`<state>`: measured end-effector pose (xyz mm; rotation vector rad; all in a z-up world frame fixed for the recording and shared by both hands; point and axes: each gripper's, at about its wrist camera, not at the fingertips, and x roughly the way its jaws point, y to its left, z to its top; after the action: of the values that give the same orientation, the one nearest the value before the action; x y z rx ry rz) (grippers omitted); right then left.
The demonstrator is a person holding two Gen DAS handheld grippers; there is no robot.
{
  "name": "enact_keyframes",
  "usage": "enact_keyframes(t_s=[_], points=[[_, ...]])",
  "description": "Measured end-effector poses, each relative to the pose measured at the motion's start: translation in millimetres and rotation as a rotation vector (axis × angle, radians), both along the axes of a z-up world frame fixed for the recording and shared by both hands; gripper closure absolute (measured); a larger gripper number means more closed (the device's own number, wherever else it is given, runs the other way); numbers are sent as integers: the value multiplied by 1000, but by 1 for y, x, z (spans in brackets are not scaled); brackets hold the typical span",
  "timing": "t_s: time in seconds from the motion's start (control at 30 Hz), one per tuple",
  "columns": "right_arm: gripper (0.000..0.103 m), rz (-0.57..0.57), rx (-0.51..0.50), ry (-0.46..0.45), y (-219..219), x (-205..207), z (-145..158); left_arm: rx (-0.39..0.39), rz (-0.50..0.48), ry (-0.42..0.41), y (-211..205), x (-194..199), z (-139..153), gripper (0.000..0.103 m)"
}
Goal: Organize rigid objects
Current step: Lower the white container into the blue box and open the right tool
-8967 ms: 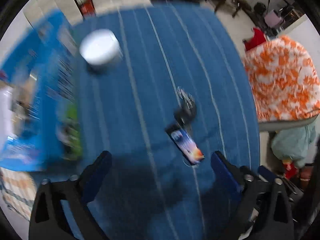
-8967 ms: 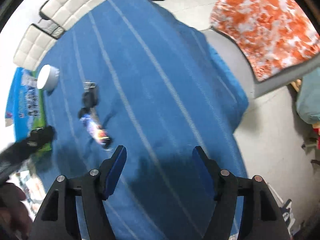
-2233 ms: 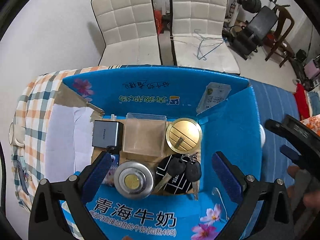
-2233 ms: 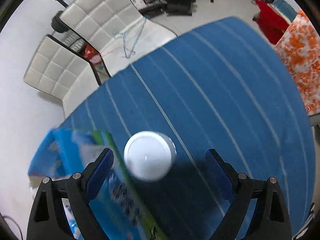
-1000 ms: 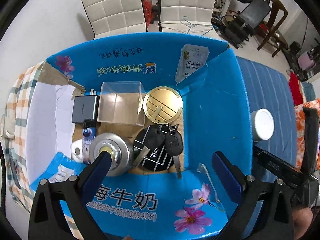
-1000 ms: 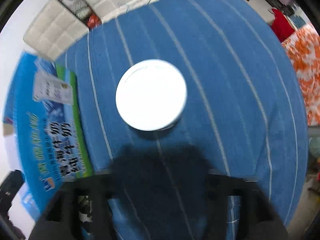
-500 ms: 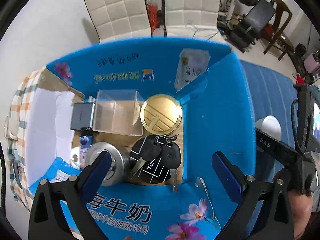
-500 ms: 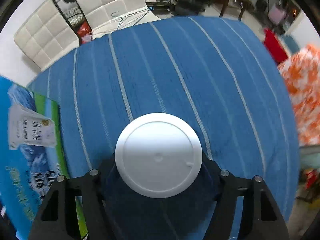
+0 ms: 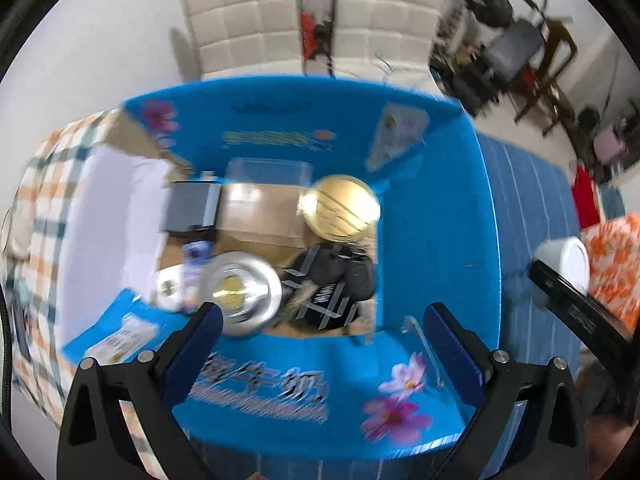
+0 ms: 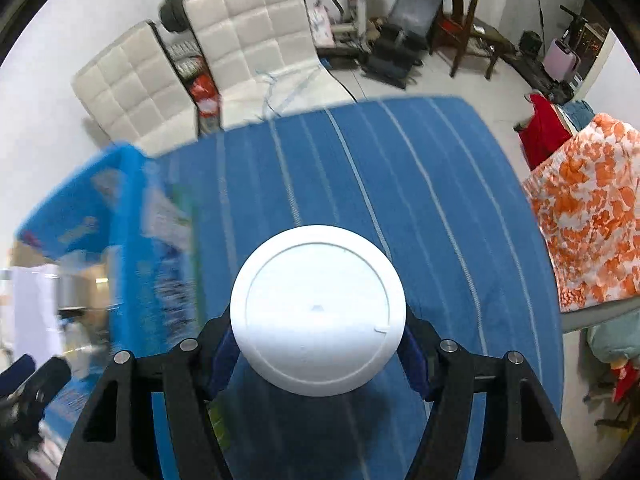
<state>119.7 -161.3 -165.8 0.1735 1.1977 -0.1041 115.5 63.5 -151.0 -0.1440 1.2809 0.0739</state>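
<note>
A round white container (image 10: 318,308) fills the middle of the right wrist view, and my right gripper (image 10: 318,354) is shut on its sides, holding it above the blue striped cloth (image 10: 400,184). The same white container (image 9: 570,260) shows at the right edge of the left wrist view. My left gripper (image 9: 316,344) hangs open over the blue cardboard box (image 9: 436,216), nothing between its fingers. Inside the box lie a gold round tin (image 9: 340,208), a silver round tin (image 9: 242,292), a clear plastic case (image 9: 264,196), a grey charger block (image 9: 192,208) and black car keys (image 9: 336,284).
The blue box (image 10: 120,216) stands left of the held container. Two white padded chairs (image 10: 224,52) stand beyond the table's far edge. An orange patterned cover (image 10: 592,216) lies to the right. A checked cloth (image 9: 44,200) lies left of the box.
My right gripper has closed on the white container and lifted it off the cloth. The left gripper has shifted a little over the box, still open.
</note>
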Motion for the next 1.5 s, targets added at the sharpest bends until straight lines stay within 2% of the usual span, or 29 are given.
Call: enact_keyframes(t_s=[0.13, 0.23, 0.33, 0.47, 0.63, 0.8, 0.93, 1.03, 1.2, 1.33, 1.4, 1.47, 1.5], points=[[33, 68, 48, -91, 28, -19, 55, -45, 79, -33, 40, -16, 27, 0], [33, 133, 107, -113, 59, -23, 75, -39, 111, -49, 60, -22, 41, 0], [33, 201, 148, -105, 89, -24, 78, -18, 135, -74, 78, -28, 50, 0], [33, 282, 207, -53, 126, -21, 55, 32, 146, -60, 96, -29, 41, 0], [33, 360, 317, 91, 164, -17, 5, 53, 145, -6, 111, -29, 18, 0], [33, 397, 226, 271, 185, -3, -33, 45, 150, 49, 122, -28, -6, 0], [33, 418, 214, 423, 194, 9, -59, 13, 150, 77, 126, -25, -19, 0], [32, 437, 166, 484, 200, 16, -73, 5, 148, 92, 126, -19, -26, 0], [32, 439, 172, 525, 201, 22, -77, -5, 143, 101, 126, -12, -31, 0], [32, 416, 182, 518, 195, 21, -75, -7, 132, 85, 124, -9, -25, 0], [29, 404, 183, 498, 188, 19, -70, -4, 125, 81, 122, -9, -22, 0], [19, 391, 174, 446, 181, 17, -59, -4, 120, 78, 120, -9, -20, 0], [17, 387, 152, 419, 180, 16, -54, -1, 118, 77, 119, -9, -18, 0]])
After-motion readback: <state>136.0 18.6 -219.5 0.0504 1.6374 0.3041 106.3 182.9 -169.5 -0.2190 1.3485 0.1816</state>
